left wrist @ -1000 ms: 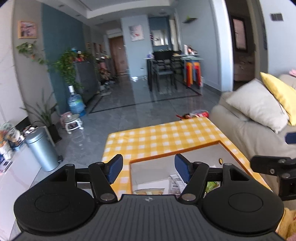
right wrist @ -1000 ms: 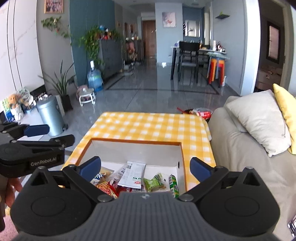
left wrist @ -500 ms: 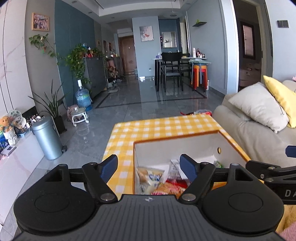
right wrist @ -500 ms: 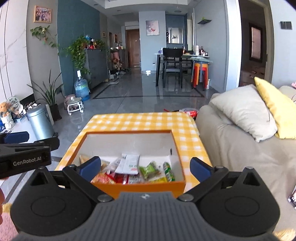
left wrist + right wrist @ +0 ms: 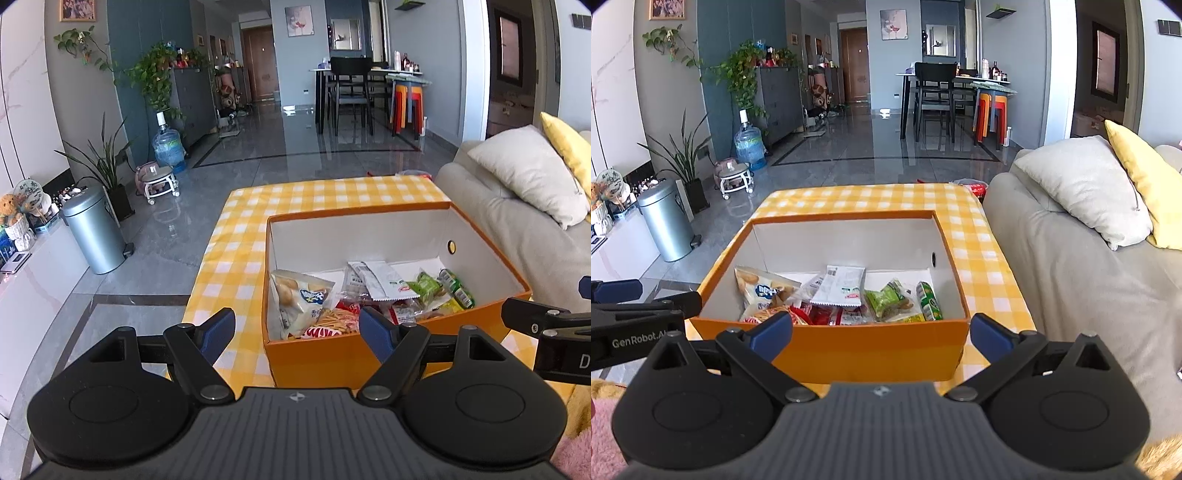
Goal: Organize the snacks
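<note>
An orange box (image 5: 325, 360) with white inner walls stands on the yellow checked table (image 5: 295, 199); it also shows in the right wrist view (image 5: 849, 347). Several snack packets lie in its near half: a white bag of puffs (image 5: 299, 299), a white flat packet (image 5: 842, 286), green packets (image 5: 888, 302) and red ones. My left gripper (image 5: 297, 330) is open and empty, just in front of the box's near left corner. My right gripper (image 5: 881, 334) is open wide and empty, in front of the box's near wall.
A grey sofa (image 5: 1082, 280) with a white cushion (image 5: 1082, 188) and a yellow cushion (image 5: 1145, 184) runs along the table's right side. A steel bin (image 5: 94, 229) and plants stand on the floor at the left. Dining chairs and stools stand far back.
Both grippers have drawn back and lowered from above the box to its near side, so the front wall and the snacks now show. Both stay open and empty.
</note>
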Demonstrator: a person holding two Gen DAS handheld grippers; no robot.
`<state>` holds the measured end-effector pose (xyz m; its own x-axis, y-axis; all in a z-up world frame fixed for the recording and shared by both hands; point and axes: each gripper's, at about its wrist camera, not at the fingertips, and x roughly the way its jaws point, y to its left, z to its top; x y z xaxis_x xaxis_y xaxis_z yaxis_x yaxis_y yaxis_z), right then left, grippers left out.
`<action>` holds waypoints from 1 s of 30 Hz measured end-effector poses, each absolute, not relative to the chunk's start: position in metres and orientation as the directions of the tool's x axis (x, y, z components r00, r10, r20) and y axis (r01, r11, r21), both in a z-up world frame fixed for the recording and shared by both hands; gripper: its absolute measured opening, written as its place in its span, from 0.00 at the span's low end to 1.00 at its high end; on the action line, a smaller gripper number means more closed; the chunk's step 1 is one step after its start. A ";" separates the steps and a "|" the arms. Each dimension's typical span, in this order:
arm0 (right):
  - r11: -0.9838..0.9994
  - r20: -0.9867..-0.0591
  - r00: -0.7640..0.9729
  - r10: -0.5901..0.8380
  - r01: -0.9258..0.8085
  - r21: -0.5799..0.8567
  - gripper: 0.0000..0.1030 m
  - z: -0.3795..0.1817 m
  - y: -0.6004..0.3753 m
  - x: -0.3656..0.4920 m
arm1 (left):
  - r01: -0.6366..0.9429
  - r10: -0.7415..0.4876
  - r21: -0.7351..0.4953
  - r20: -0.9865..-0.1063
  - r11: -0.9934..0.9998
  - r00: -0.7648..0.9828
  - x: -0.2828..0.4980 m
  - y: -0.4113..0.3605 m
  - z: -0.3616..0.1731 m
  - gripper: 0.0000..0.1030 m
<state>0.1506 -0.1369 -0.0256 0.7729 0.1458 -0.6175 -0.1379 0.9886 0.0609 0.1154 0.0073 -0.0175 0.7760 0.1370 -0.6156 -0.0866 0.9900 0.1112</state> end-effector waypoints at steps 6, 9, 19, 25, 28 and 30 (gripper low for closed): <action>0.986 -0.625 0.764 0.159 -0.150 0.068 0.96 -0.029 -0.136 0.154 | -0.082 0.139 0.118 -0.639 0.990 0.757 0.116 0.006 -0.021 0.87; 0.986 -0.631 0.759 0.162 -0.152 0.070 0.96 -0.032 -0.135 0.154 | -0.079 0.140 0.123 -0.644 0.989 0.752 0.116 0.005 -0.022 0.87; 0.984 -0.628 0.759 0.170 -0.162 0.070 0.96 -0.032 -0.133 0.152 | -0.077 0.139 0.123 -0.647 0.989 0.750 0.117 0.005 -0.019 0.87; 0.984 -0.621 0.765 0.171 -0.169 0.062 0.96 -0.029 -0.129 0.148 | -0.077 0.138 0.122 -0.645 0.989 0.752 0.116 0.005 -0.017 0.87; 0.984 -0.617 0.768 0.169 -0.171 0.058 0.96 -0.027 -0.129 0.147 | -0.076 0.138 0.122 -0.645 0.990 0.752 0.116 0.005 -0.017 0.87; 0.984 -0.617 0.769 0.168 -0.171 0.055 0.96 -0.026 -0.128 0.146 | -0.078 0.139 0.122 -0.644 0.989 0.752 0.116 0.005 -0.017 0.87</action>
<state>0.1457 -0.1279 -0.0259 0.7691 0.1681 -0.6166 -0.1709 0.9837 0.0550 0.1161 0.0048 -0.0169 0.7525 0.1388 -0.6439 -0.0780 0.9894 0.1221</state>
